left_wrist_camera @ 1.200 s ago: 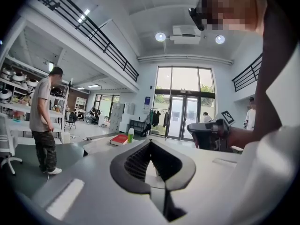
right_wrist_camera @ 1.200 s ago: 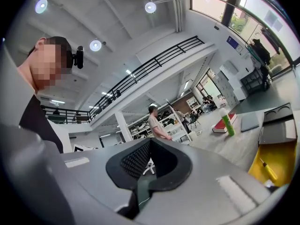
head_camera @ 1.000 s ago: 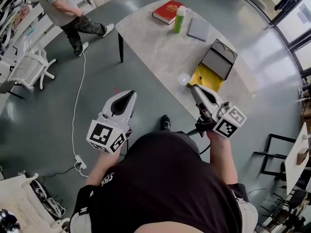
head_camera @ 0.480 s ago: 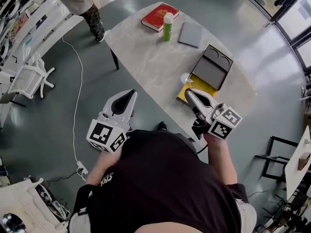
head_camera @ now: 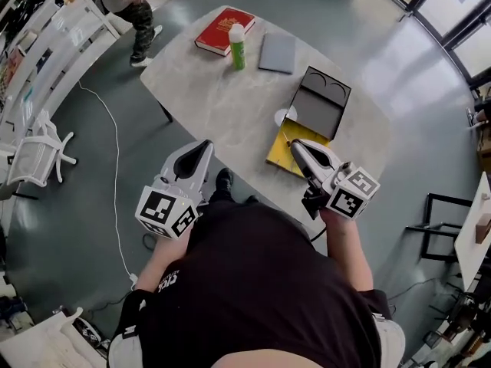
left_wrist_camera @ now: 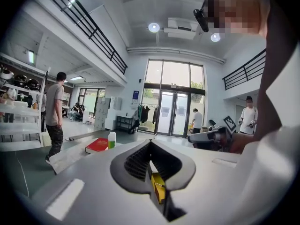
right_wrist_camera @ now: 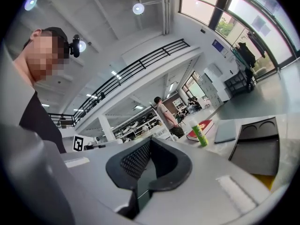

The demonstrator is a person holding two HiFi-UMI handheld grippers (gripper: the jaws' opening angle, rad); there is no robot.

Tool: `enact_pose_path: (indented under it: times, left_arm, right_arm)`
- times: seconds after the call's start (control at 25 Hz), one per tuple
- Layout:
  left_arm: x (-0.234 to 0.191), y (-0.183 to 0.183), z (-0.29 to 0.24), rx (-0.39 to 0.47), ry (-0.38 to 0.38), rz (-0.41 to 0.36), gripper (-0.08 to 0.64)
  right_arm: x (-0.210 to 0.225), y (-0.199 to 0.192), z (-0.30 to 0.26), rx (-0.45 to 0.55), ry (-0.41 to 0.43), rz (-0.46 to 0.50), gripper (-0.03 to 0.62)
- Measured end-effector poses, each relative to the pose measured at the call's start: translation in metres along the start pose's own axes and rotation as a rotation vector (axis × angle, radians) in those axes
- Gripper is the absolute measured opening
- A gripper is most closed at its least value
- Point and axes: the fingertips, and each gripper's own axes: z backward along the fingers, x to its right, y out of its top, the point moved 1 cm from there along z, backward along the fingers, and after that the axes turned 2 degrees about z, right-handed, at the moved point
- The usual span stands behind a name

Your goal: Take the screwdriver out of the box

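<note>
The box lies open on the grey table [head_camera: 222,98]: a dark lid [head_camera: 318,102] with two round recesses stands folded back, and a yellow tray [head_camera: 281,156] lies in front of it. I cannot make out the screwdriver for certain. My right gripper [head_camera: 294,144] is shut and empty, its tips over the tray's near edge. In the right gripper view [right_wrist_camera: 150,142] the lid [right_wrist_camera: 257,146] lies ahead to the right. My left gripper [head_camera: 206,145] hangs at the table's near edge, left of the box, jaws together and empty [left_wrist_camera: 151,143].
A red book [head_camera: 224,31], a green bottle with a white cap [head_camera: 237,46] and a flat grey case [head_camera: 277,52] sit at the table's far end. A small white disc [head_camera: 284,117] lies beside the box. A person [head_camera: 134,6] stands at the far left near white shelves [head_camera: 46,44].
Both grippers have come forward to the table, and the right one now reaches the yellow tray. The person at the far left has walked further away. Both stay shut.
</note>
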Motion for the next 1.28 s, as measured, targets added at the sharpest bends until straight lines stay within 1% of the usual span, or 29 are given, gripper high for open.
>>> enact_pose_path:
  times: [0.16, 0.24, 0.32, 0.52, 0.64, 0.88, 1.0, 1.12, 1.28]
  left_arm:
    - [-0.021, 0.007, -0.03, 0.009, -0.05, 0.002, 0.002]
    - [-0.034, 0.009, -0.044, 0.005, -0.078, 0.002, 0.002]
    - [-0.048, 0.012, -0.057, 0.0, -0.109, -0.002, 0.002]
    - [-0.089, 0.025, -0.09, -0.002, -0.184, -0.002, 0.002]
    - [-0.106, 0.026, -0.108, -0.031, -0.252, -0.01, 0.002]
    - [-0.125, 0.013, -0.146, -0.102, -0.402, -0.003, 0.002]
    - [-0.122, 0.008, -0.164, -0.118, -0.493, 0.008, 0.002]
    - [-0.109, 0.002, -0.176, -0.131, -0.58, -0.012, 0.002]
    - [-0.093, -0.005, -0.19, -0.155, -0.644, -0.015, 0.002]
  right_arm:
    - [0.024, -0.001, -0.005, -0.009, -0.082, -0.015, 0.014]
    - [0.034, 0.003, -0.013, 0.002, -0.114, -0.031, 0.014]
    - [0.041, 0.008, -0.026, 0.017, -0.135, -0.042, 0.014]
    - [0.051, 0.024, -0.073, 0.031, -0.174, -0.029, 0.014]
    - [0.059, 0.028, -0.093, 0.047, -0.227, -0.032, 0.014]
    - [0.073, 0.025, -0.116, 0.057, -0.357, -0.029, 0.014]
    - [0.074, 0.017, -0.115, 0.034, -0.435, -0.008, 0.014]
    - [0.078, 0.01, -0.102, 0.021, -0.519, 0.016, 0.014]
    - [0.085, -0.002, -0.081, 0.011, -0.59, 0.008, 0.014]
